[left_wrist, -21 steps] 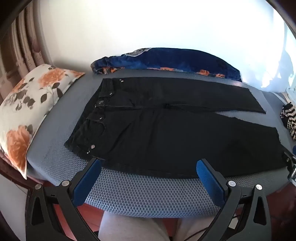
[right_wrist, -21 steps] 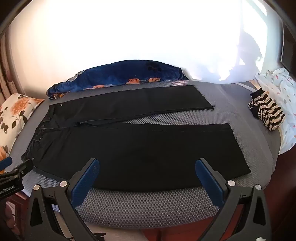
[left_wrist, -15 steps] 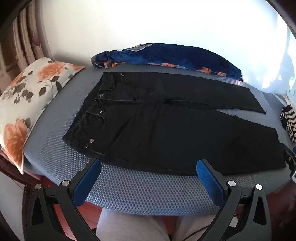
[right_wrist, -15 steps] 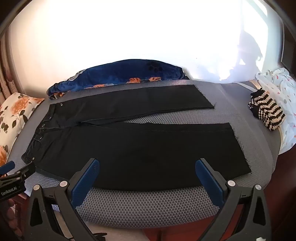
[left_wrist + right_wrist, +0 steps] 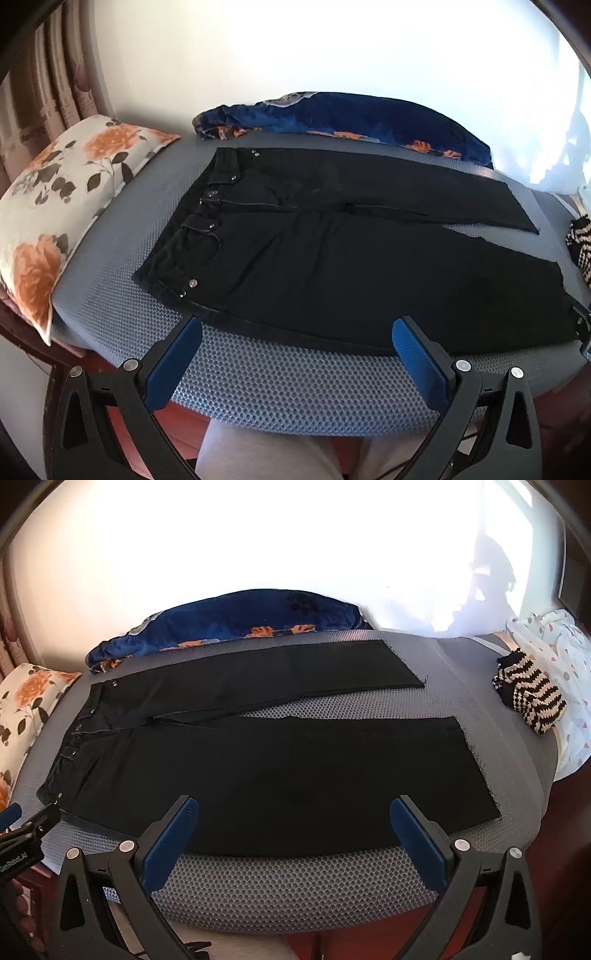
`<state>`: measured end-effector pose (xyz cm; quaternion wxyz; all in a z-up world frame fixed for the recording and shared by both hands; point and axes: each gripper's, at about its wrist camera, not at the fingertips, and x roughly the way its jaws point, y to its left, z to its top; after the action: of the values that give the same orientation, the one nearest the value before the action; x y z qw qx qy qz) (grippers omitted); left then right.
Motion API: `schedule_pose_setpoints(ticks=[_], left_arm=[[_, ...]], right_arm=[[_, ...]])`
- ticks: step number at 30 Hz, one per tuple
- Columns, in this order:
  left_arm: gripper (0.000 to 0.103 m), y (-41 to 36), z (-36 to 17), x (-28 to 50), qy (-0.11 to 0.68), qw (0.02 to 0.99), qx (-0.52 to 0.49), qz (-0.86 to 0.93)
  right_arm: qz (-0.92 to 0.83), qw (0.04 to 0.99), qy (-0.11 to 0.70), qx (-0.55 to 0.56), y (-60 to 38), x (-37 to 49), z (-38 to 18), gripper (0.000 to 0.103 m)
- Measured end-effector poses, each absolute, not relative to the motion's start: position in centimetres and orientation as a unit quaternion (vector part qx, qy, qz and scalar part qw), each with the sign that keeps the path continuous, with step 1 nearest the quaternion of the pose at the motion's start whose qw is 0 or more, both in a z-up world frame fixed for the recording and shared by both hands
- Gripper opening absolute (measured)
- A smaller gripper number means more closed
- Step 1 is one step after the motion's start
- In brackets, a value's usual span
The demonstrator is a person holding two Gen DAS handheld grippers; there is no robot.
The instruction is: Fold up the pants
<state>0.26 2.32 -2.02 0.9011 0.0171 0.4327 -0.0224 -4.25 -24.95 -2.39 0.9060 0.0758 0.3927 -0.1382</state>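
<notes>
Nearest in each wrist view are the tools themselves. The left gripper has its blue pads spread wide with nothing between them, hanging just over the near edge of the grey mesh mat. The right gripper is spread the same way and also empty, poised above the near edge farther toward the leg ends.

Just beyond the pads lie the black pants, flat on the mat and unfolded, waistband toward the flowered pillow, the two legs running rightward and parted in a narrow V. No fold looks started, so I judge this the approach before the first grasp.

The next move likely calls for each gripper to drop onto the near leg's edge, pinch only that layer without catching the mat, then carry it over onto the far leg.

Farther off sit a striped knit piece and, along the wall, a blue blanket.
</notes>
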Motion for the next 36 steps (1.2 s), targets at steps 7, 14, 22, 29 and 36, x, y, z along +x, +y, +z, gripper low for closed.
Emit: schedule_pose_setpoints(ticks=[7, 14, 22, 29, 36], left_arm=[[0.102, 1.9, -2.0, -0.2, 0.419, 0.908, 0.02, -0.022], [0.102, 1.8, -2.2, -0.1, 0.422, 0.906, 0.019, -0.027], [0.102, 1.0, -2.6, 0.0, 0.432, 0.9, 0.031, -0.034], [0.102, 0.9, -2.8, 0.2, 0.438, 0.898, 0.041, -0.027], [0.102, 1.3, -2.9, 0.5, 0.446, 0.894, 0.039, -0.021]], right_arm=[[-0.137, 0.903, 0.4, 0.077, -24.8, -3.9, -2.6, 0.103], [-0.137, 0.9, 0.407, 0.077, -25.0, -3.8, -3.0, 0.103], [-0.137, 0.897, 0.413, 0.076, -25.1, -3.4, -3.3, 0.103], [-0.128, 0.899, 0.414, 0.068, -24.5, -3.1, -3.2, 0.103], [-0.122, 0.9, 0.414, 0.062, -24.1, -3.0, -3.0, 0.103]])
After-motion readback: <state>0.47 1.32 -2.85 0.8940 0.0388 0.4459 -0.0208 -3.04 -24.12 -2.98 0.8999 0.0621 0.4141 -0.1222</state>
